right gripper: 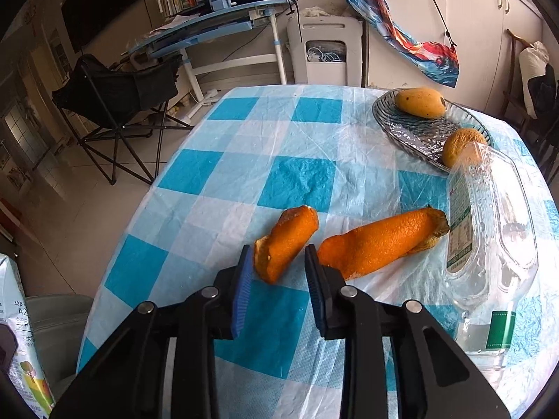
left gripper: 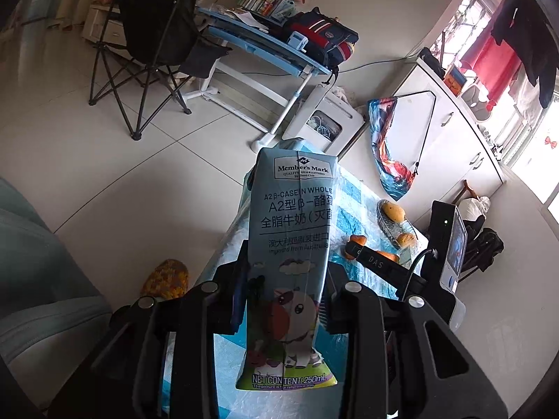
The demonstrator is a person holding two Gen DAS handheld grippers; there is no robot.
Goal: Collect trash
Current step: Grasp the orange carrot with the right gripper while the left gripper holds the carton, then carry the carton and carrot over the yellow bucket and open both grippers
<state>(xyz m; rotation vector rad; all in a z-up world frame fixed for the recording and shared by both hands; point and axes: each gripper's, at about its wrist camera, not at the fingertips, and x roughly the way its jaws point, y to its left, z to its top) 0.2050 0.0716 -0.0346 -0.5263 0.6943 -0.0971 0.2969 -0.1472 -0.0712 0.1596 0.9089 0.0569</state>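
Left tongs: my left gripper (left gripper: 284, 293) pinches the flattened grey-blue milk carton (left gripper: 291, 244), held above the table edge.
Right tongs: my right gripper (right gripper: 277, 269) straddles the smaller curled orange peel (right gripper: 284, 242); I cannot tell whether the pads press.
Table: blue-and-white checked plastic cloth (right gripper: 297, 178) also carries a longer orange peel (right gripper: 380, 237) and a clear plastic bottle (right gripper: 489, 230).
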